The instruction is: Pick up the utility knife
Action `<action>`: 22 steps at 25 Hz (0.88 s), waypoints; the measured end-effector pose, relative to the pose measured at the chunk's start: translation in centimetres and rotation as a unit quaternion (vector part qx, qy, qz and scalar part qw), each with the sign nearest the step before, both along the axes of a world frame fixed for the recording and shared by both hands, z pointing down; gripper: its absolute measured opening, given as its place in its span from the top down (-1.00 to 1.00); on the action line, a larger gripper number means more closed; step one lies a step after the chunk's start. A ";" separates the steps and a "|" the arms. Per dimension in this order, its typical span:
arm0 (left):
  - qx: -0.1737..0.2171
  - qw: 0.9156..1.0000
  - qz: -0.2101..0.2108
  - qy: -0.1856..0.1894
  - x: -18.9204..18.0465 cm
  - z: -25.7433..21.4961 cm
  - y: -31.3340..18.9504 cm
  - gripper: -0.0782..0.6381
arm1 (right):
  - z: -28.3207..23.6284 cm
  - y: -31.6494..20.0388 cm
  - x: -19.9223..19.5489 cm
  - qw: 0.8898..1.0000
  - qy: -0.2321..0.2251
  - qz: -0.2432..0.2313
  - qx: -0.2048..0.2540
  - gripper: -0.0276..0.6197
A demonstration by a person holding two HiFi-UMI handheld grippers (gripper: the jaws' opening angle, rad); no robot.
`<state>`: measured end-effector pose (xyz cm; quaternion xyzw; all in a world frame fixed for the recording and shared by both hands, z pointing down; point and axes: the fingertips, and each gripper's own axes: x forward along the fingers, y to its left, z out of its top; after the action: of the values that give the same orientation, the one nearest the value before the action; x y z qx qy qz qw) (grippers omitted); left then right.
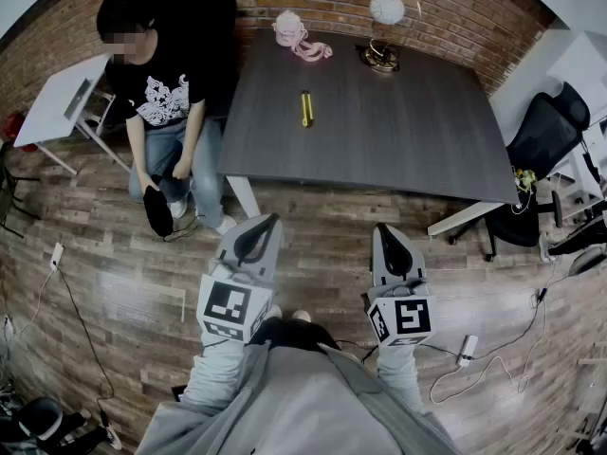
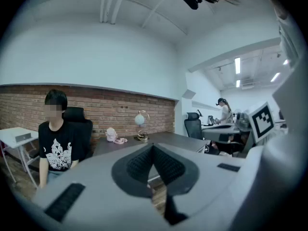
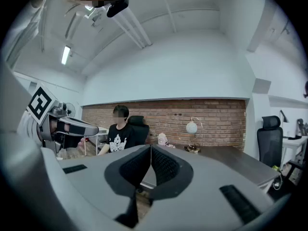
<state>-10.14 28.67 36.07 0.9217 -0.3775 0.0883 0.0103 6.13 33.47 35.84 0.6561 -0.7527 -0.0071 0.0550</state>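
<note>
Two clenched, empty tools, left gripper [image 1: 266, 226] and right gripper [image 1: 385, 230], hang well short of the table [image 1: 408, 140] where the utility knife [image 1: 305, 108] lies untouched; next, step forward and open one.

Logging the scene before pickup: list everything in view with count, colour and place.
Rectangular dark grey table: one, dark grey, centre.
Slim yellow-and-black utility knife: one, yellow-black, mid-table.
Small pink bag with strap: one, pink, table's far edge.
White globe lamp on brass base: one, white, table's far edge.
White side table: one, white, far left.
Seated person in black T-shirt: one, left of table.
Black office chair: one, black, right of table.
Left tongs: one, grey, shut, above wood floor.
Right tongs: one, grey, shut, above wood floor.
</note>
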 end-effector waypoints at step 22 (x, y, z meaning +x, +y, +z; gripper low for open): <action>0.013 1.000 -0.015 0.005 0.8 0.0 -7.9 0.73 | 1.2 -8.2 0.4 0.999 -0.031 -0.022 -0.005 0.85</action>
<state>-9.34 20.81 36.11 0.9163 -0.3928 0.0782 0.0015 6.49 25.27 37.04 0.6389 -0.7684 0.0155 0.0343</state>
